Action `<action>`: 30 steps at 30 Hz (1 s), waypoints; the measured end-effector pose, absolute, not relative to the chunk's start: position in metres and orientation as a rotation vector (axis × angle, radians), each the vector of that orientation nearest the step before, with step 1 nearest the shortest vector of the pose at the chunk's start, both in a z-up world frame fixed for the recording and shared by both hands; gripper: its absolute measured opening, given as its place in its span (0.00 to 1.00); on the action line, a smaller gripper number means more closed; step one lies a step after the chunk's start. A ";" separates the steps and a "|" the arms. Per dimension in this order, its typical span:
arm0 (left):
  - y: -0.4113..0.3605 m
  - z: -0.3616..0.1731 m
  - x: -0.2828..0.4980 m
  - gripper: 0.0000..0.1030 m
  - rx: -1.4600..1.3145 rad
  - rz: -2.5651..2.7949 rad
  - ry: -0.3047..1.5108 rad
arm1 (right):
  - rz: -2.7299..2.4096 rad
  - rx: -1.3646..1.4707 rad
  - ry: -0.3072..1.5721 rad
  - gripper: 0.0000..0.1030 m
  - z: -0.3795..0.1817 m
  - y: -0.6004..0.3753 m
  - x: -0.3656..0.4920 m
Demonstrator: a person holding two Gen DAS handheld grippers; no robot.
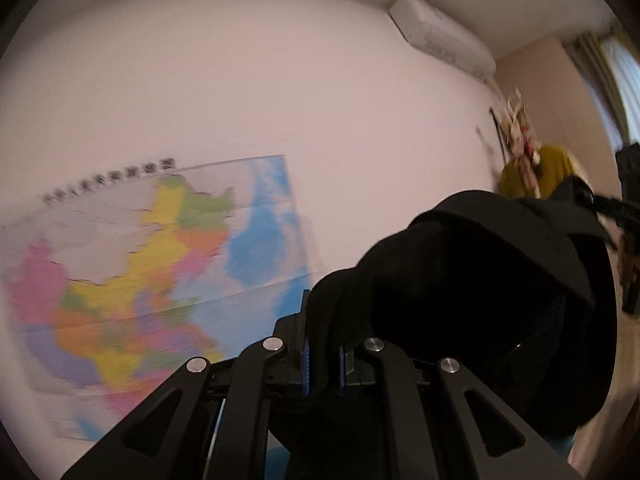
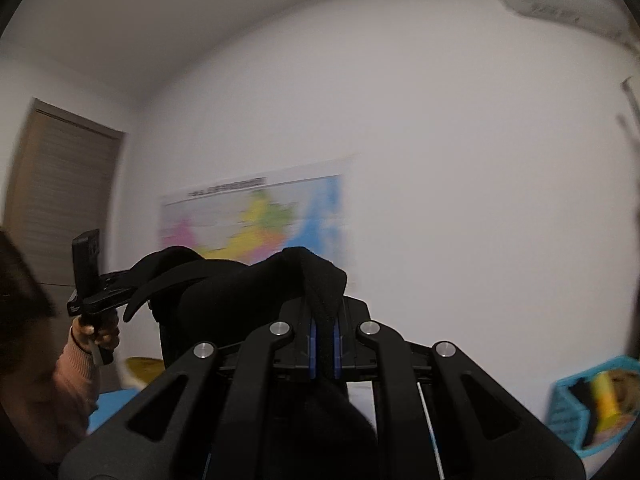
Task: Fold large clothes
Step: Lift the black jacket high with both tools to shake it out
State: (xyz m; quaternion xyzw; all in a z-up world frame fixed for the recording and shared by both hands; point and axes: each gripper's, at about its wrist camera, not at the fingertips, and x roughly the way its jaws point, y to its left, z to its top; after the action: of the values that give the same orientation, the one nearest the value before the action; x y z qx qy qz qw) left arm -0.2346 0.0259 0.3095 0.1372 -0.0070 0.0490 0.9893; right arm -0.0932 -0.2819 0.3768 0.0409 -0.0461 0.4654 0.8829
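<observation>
A large black garment (image 1: 480, 280) hangs in the air between both grippers, facing a white wall. My left gripper (image 1: 322, 344) is shut on a folded black edge of it, and the cloth bulges to the right of the fingers. In the right wrist view the same black garment (image 2: 240, 292) stretches leftward. My right gripper (image 2: 324, 336) is shut on a ridge of the black cloth that stands up between the blue pads. At the left of that view a hand (image 2: 98, 332) in a pink sleeve holds the left gripper's handle, with the cloth draped over it.
A coloured wall map (image 1: 152, 264) hangs ahead on the white wall, with an air conditioner (image 1: 440, 32) high at the right. A brown door (image 2: 60, 192) is at the left. A blue basket (image 2: 592, 404) with clothes sits low right. A yellow garment (image 1: 532, 176) hangs beyond.
</observation>
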 end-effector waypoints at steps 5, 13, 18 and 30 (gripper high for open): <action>0.038 0.283 -0.243 0.09 0.324 0.201 0.119 | 1.059 0.095 -0.025 0.05 0.359 -0.247 -0.071; 0.139 0.145 -0.089 0.09 0.135 0.253 0.565 | 1.082 0.060 0.463 0.06 0.219 -0.115 0.083; 0.194 0.001 0.012 0.08 0.048 0.299 0.880 | 1.026 -0.009 0.764 0.06 0.096 -0.038 0.153; 0.245 -0.002 0.058 0.14 -0.111 0.178 0.798 | 0.974 0.099 0.661 0.06 0.081 -0.041 0.203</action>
State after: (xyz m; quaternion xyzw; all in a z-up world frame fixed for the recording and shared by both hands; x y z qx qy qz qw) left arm 0.0583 0.2449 -0.0022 -0.0540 0.3879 0.0864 0.9160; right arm 0.2031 -0.0414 0.0813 0.0464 0.3118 0.4591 0.8306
